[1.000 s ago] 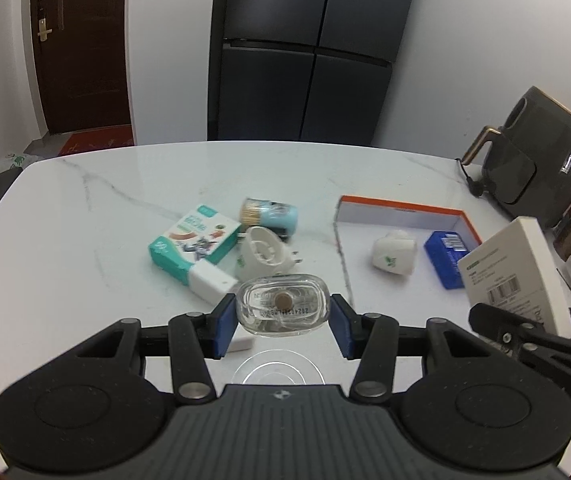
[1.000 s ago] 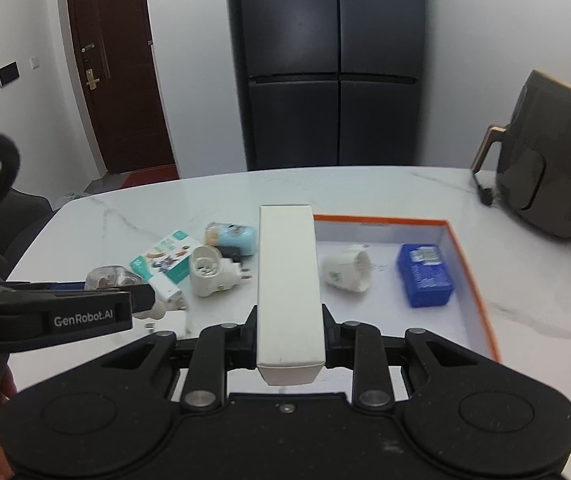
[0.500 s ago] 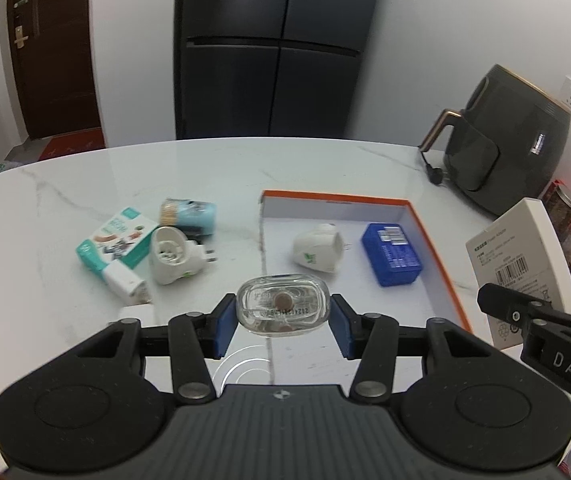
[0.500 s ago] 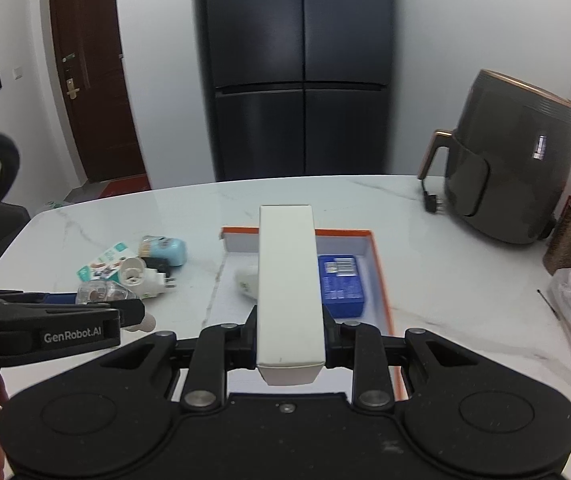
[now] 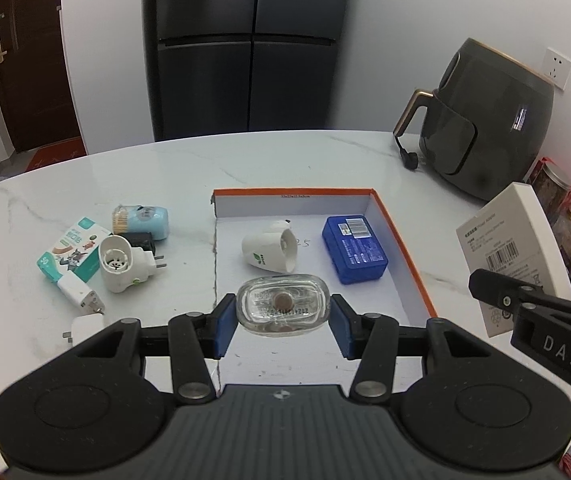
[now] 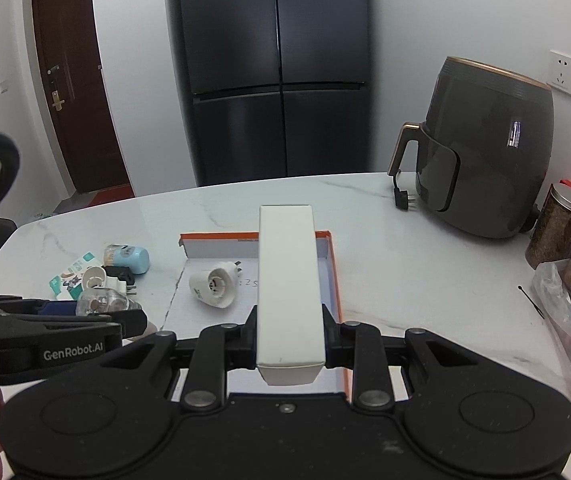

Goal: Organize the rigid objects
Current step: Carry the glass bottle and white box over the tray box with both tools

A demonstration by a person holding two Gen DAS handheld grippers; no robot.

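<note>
Orange-rimmed white tray [image 5: 403, 248], blue case [image 5: 355, 250], marbled white table [image 5: 85, 184].

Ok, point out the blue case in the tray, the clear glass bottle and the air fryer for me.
blue case [image 5: 355, 249], left wrist view, middle of its lid.
clear glass bottle [image 5: 282, 306], left wrist view, middle of its base, held in the left claw.
air fryer [image 6: 489, 152], right wrist view, centre of its dark body.

A clear glass bottle [image 5: 283, 306] hangs above the orange-rimmed box [image 5: 403, 240], which holds a white plug-in [image 5: 271, 251] and a blue case [image 5: 355, 249] at 3 o'clock. A white carton [image 6: 288, 280] is held lengthwise.
</note>
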